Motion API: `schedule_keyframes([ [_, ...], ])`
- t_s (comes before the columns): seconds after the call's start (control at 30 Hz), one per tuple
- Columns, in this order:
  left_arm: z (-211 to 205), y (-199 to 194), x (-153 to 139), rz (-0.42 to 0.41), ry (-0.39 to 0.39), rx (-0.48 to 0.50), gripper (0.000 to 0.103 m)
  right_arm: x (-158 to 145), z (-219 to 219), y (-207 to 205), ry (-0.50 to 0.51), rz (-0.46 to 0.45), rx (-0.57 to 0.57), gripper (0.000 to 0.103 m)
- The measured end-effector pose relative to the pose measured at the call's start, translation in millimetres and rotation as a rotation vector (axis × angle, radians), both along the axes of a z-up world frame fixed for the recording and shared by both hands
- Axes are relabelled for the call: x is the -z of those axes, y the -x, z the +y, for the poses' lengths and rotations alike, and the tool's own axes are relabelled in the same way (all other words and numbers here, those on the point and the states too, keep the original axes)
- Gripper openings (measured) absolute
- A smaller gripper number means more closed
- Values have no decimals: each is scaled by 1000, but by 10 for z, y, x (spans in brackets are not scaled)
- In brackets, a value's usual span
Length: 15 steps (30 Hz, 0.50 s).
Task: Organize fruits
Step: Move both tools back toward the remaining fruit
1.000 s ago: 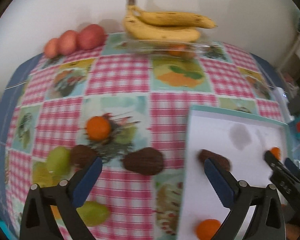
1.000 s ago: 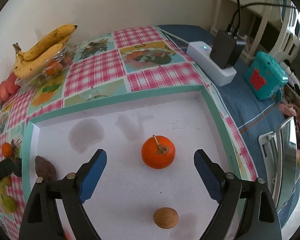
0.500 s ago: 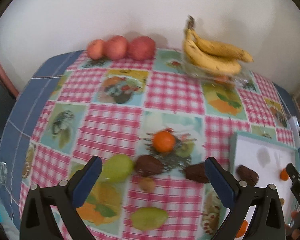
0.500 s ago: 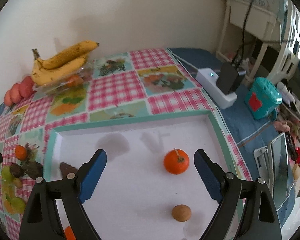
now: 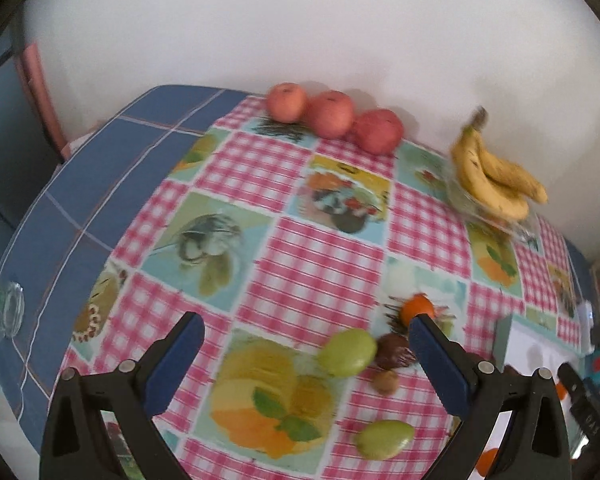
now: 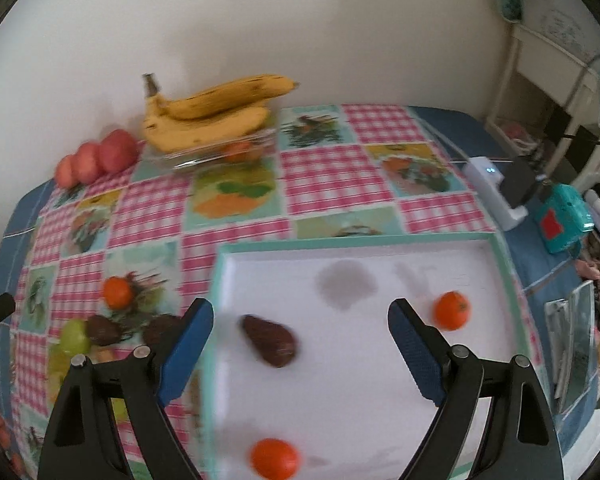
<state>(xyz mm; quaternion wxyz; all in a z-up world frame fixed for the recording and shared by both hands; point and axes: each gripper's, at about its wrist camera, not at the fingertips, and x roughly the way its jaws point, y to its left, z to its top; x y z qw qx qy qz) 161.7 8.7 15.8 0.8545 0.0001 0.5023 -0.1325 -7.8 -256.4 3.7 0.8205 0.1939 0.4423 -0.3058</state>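
Both tongs were spread wide and holding nothing. The left tongs (image 5: pixel 306 364) hung over the checked cloth on the counter (image 5: pixel 324 256), and the right tongs (image 6: pixel 300 344) sat above the white tray (image 6: pixel 380 380).

Nearest the left tongs was a green fruit (image 5: pixel 384 438), then a small brown nut-like thing (image 5: pixel 386 381), a second green fruit (image 5: pixel 346 351) pressed right against a dark brown fruit (image 5: pixel 394 355), and a mandarin (image 5: pixel 418 307) just behind those. That clump was my worry: closing on one piece would probably have knocked its neighbour, and round fruit on slick cloth rolls. The picture was blurry too, so judging the reach was iffy.

In the tray there was an orange one (image 6: pixel 275 458) close in, a dark pear-shaped fruit (image 6: pixel 270 340) between the blue pads, and another orange one (image 6: pixel 451 310) off to the right. Anything dropped from height could have bounced into those or rolled around on the flat tray floor.

Further back, the bananas (image 6: pixel 212 120) rested on a clear dish (image 6: pixel 216 156) and three red apples (image 5: pixel 334 117) lined the wall. The bananas looked perched, so a careless grab might have tipped them off the dish.
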Motion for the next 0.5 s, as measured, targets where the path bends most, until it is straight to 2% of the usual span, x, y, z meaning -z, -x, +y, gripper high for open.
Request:
schedule_keyframes([
  [0.17,322,-135,26,26,36,-74,103,53,274,-257,-52,1,-55,90],
  [0.37,555,-226,17,21,18,-141,103,79,553,-522,-88,2,-116,90],
  [0.5,560,-254,60,48,48,-131,103,134,664,-681,-89,24,-160,90],
])
